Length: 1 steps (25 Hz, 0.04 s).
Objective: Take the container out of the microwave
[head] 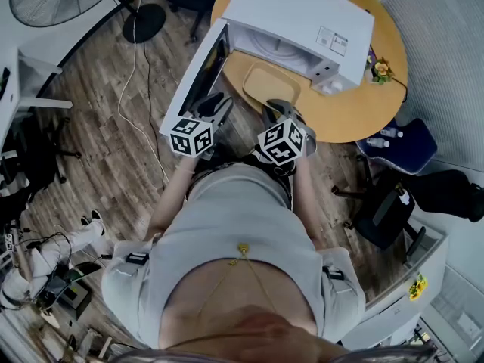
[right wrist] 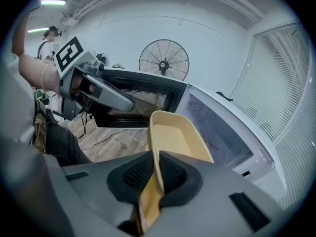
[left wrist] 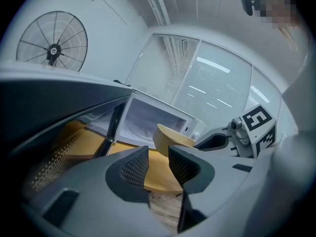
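Container (right wrist: 174, 135) is pretty much out of the microwave (head: 302, 13)

The right tongs (right wrist: 154, 174) are clamping the container's near wall, and it's hanging just in front of the microwave's mouth, clear of the cavity, so I'd say only setting it down is left. The left tongs (left wrist: 159, 166) are sitting apart and empty by the microwave's open door (head: 203, 70), which is sticking out on that side. A fan (right wrist: 164, 59) is standing well beyond the microwave.

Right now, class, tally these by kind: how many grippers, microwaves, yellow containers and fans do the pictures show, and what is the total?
Grippers: 2 (left gripper, right gripper)
Microwave: 1
Yellow container: 1
Fan: 1
Total: 5
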### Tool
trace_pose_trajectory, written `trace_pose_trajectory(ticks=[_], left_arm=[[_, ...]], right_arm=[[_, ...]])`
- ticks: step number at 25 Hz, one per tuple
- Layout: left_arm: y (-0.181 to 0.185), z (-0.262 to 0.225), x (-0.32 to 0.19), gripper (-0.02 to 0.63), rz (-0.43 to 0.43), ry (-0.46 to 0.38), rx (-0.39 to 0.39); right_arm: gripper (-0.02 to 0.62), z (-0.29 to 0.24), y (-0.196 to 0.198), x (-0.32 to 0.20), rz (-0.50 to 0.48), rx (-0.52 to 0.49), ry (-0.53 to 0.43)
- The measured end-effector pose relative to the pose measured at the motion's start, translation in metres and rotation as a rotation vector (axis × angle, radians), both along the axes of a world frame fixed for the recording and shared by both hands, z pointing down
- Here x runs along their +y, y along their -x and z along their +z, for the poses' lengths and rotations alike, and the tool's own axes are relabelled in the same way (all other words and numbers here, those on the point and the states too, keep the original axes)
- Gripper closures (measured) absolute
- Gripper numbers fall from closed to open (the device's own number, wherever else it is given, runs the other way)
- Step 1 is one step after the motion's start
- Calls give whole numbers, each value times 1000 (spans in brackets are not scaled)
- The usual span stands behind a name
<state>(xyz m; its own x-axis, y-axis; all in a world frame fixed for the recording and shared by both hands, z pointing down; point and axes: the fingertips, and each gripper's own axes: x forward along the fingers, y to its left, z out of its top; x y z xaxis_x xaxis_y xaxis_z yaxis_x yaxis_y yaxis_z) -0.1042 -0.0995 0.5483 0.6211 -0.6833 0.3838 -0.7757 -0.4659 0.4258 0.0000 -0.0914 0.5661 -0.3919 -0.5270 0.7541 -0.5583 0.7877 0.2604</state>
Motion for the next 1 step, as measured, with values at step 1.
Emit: trace_pose_trajectory(ticks=[1], left_arm=[[0,0,0,480,-2,1,-1]], right_arm=[[552,0,0,-1,-1,0,-1]])
